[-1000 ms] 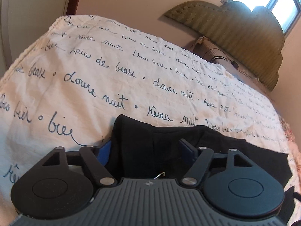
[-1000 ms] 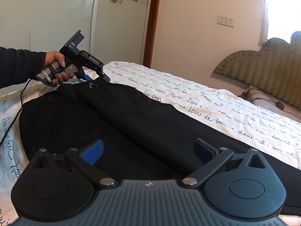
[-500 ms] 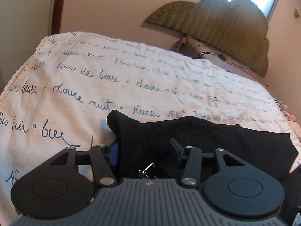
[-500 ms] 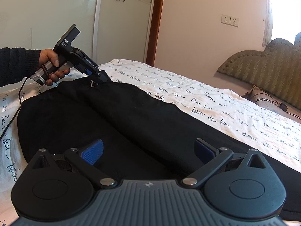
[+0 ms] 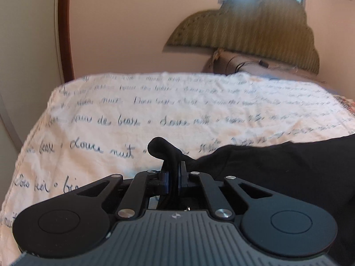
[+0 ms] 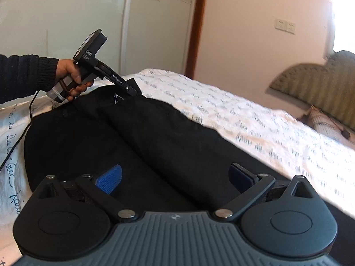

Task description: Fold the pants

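Black pants (image 6: 137, 137) lie spread along a bed under a white cover with blue script (image 5: 133, 115). My left gripper (image 5: 172, 174) is shut on a corner of the pants (image 5: 277, 166) at the waistband end; a bunched tip of fabric sticks up past the blue pads. In the right wrist view that same left gripper (image 6: 133, 92) pinches the far corner, held by a hand in a dark sleeve. My right gripper (image 6: 175, 177) stands open just above the near part of the pants, its blue pads (image 6: 109, 178) wide apart with cloth below them.
A padded green headboard (image 5: 255, 28) and a pillow (image 6: 326, 122) stand at the bed's far end. A wardrobe with flower decals (image 6: 111, 22) and a brown door frame (image 6: 197, 26) rise behind the bed. A black cable (image 6: 20, 139) trails from the left gripper's handle.
The left gripper's jaws closed onto the pants corner, lifted it slightly and rolled. The right gripper shifted a little over the pants and stayed open.
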Demonstrator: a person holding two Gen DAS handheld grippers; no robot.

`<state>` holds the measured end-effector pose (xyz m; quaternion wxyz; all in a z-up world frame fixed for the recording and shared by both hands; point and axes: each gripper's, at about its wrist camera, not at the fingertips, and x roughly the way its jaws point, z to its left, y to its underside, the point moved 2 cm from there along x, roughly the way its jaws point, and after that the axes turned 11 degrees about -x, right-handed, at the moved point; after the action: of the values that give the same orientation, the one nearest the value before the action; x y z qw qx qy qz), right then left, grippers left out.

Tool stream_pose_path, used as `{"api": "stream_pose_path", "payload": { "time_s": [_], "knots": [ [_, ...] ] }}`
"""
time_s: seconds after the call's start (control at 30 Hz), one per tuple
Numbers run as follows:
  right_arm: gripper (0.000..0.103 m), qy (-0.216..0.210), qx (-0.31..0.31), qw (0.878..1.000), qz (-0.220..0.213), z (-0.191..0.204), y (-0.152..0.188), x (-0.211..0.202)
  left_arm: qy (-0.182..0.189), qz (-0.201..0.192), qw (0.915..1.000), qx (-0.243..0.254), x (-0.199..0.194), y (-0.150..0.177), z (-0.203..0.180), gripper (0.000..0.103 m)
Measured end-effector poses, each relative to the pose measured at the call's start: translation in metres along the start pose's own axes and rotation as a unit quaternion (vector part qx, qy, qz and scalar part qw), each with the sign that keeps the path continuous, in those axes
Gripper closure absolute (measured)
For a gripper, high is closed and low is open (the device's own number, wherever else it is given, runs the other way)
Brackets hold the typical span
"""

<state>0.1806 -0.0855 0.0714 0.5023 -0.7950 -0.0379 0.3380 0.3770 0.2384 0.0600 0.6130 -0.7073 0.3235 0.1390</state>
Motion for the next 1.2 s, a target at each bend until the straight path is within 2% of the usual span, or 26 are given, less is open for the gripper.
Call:
{"api": "stream_pose_path", "payload": {
  "time_s": [0.1,0.2,0.3,0.37,0.5,0.57,0.63,0.73,0.77,0.8,0.83,0.87,1.0,1.2],
  "knots": [
    [0.000,-0.061,-0.004,0.998,-0.028,-0.029,-0.008,0.013,0.040,-0.055,0.9976,0.012,-0.031,0.000,-0.010,0.097],
    [0.000,-0.125,0.012,0.992,-0.010,-0.064,-0.016,0.041,0.079,-0.100,0.9917,0.019,-0.064,0.003,-0.019,0.097],
    [0.000,-0.128,-0.008,0.992,0.008,-0.090,-0.024,0.073,0.103,-0.126,0.9864,0.024,-0.088,0.006,-0.026,0.096],
    [0.000,-0.123,-0.024,0.992,0.025,-0.104,-0.027,0.095,0.110,-0.135,0.9842,0.029,-0.098,0.007,-0.029,0.096],
    [0.001,-0.168,-0.032,0.983,0.068,-0.124,-0.030,0.139,0.120,-0.141,0.9821,0.035,-0.110,0.009,-0.027,0.096],
    [0.001,-0.171,-0.047,0.981,0.078,-0.132,-0.030,0.155,0.123,-0.141,0.9818,0.034,-0.112,0.011,-0.025,0.096],
    [0.001,-0.177,-0.035,0.979,0.092,-0.146,-0.028,0.170,0.122,-0.142,0.9817,0.034,-0.112,0.013,-0.023,0.096],
    [0.001,-0.225,0.013,0.966,0.125,-0.161,-0.023,0.192,0.124,-0.146,0.9809,0.032,-0.112,0.015,-0.021,0.096],
    [0.005,-0.239,0.028,0.962,0.132,-0.164,-0.022,0.197,0.126,-0.146,0.9808,0.031,-0.111,0.014,-0.019,0.096],
    [0.016,-0.256,0.039,0.956,0.139,-0.164,-0.020,0.201,0.126,-0.144,0.9810,0.030,-0.110,0.015,-0.019,0.096],
    [0.063,-0.274,0.044,0.949,0.148,-0.161,-0.020,0.205,0.126,-0.141,0.9815,0.029,-0.108,0.016,-0.018,0.096],
    [0.096,-0.286,0.053,0.945,0.150,-0.158,-0.019,0.206,0.125,-0.137,0.9822,0.030,-0.106,0.017,-0.018,0.096],
    [0.098,-0.267,0.040,0.952,0.145,-0.148,-0.028,0.192,0.119,-0.136,0.9835,0.016,-0.104,0.018,-0.009,0.096],
    [0.099,-0.224,0.018,0.972,0.063,-0.133,-0.058,0.106,0.133,-0.153,0.9785,-0.039,-0.133,0.021,0.007,0.096]
  ]
}}
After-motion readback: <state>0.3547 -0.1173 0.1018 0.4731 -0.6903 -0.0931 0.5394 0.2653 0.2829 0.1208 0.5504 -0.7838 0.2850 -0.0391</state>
